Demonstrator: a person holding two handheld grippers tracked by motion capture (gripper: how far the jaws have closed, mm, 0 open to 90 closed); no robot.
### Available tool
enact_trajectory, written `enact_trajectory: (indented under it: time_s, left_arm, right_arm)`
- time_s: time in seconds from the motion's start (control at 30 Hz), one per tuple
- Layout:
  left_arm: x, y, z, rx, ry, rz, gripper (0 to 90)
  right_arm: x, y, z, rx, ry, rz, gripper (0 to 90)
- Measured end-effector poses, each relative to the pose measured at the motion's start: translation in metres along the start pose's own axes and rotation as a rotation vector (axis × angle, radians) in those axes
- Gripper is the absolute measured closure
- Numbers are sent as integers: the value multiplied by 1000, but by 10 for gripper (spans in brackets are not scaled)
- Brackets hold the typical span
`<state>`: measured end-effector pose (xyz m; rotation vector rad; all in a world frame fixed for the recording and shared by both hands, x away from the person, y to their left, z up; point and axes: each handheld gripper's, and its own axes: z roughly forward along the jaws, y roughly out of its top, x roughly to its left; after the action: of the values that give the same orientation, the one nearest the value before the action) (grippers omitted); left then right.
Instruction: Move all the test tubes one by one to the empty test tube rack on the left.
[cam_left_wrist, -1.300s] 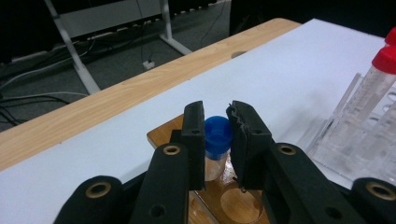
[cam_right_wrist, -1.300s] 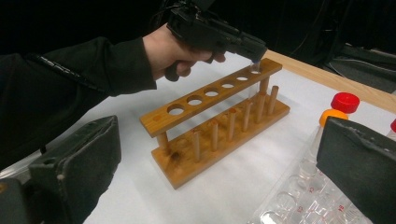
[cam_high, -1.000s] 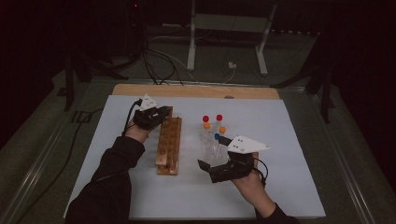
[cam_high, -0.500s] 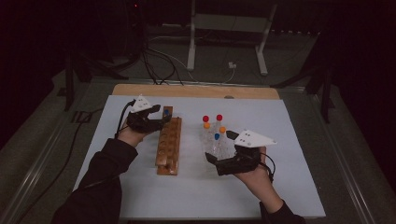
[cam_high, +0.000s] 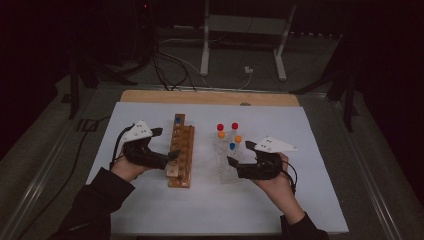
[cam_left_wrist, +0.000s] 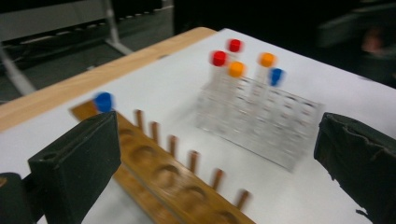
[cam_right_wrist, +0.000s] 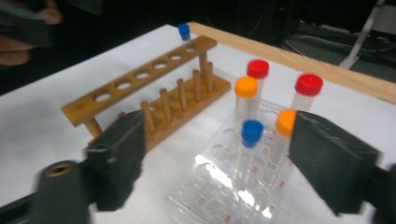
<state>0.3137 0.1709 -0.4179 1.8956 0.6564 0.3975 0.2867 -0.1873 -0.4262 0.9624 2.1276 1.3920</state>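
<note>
step: I'm moving capped tubes from the clear rack (cam_high: 229, 167) to the wooden rack (cam_high: 180, 155), mid-frame in the high view.

left claw (cam_high: 166, 144): jaws just sprang apart, nothing between them. One blue tube (cam_high: 178, 121) sits at the wooden rack's far end.

right claw (cam_high: 234, 166): jaws have been narrowing but aren't touching anything; the blue-capped tube (cam_right_wrist: 251, 131) stands between them.

tip: I'd center on that tube below its cap, keep clear of the orange tube (cam_right_wrist: 285, 122) beside it, then lift straight up.
</note>
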Motion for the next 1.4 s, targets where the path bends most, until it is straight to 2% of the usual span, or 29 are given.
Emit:
enact_trajectory:
  time_s: [0.2,0.33,0.47,0.6,0.87,1.1,1.27,1.4]
  left_arm:
    - [-18,-17,-6,-7,-42,8,13]
    - [-28,-26,-10,-20,-48,19,13]
    - [-35,-31,-11,-10,-48,43,13]
    - [-37,-32,-13,-18,-60,41,13]
    - [-33,-37,-14,-16,-64,26,13]
    - [-31,-38,-14,-18,-57,16,13]
    - [-31,-38,-14,-13,-70,17,13]
    - [-31,-39,-13,-4,-77,15,13]
  right_arm:
    - [-12,-11,10,72,-11,5,375]
    - [-16,-18,19,117,-16,9,468]
    - [-19,-22,26,155,-31,17,559]
    - [-21,-23,36,197,-50,25,626]
    - [-23,-25,51,220,-62,47,695]
    - [-22,-23,59,218,-66,38,737]
    - [-18,-23,61,218,-80,5,763]
    - [-18,-22,61,219,-86,10,771]
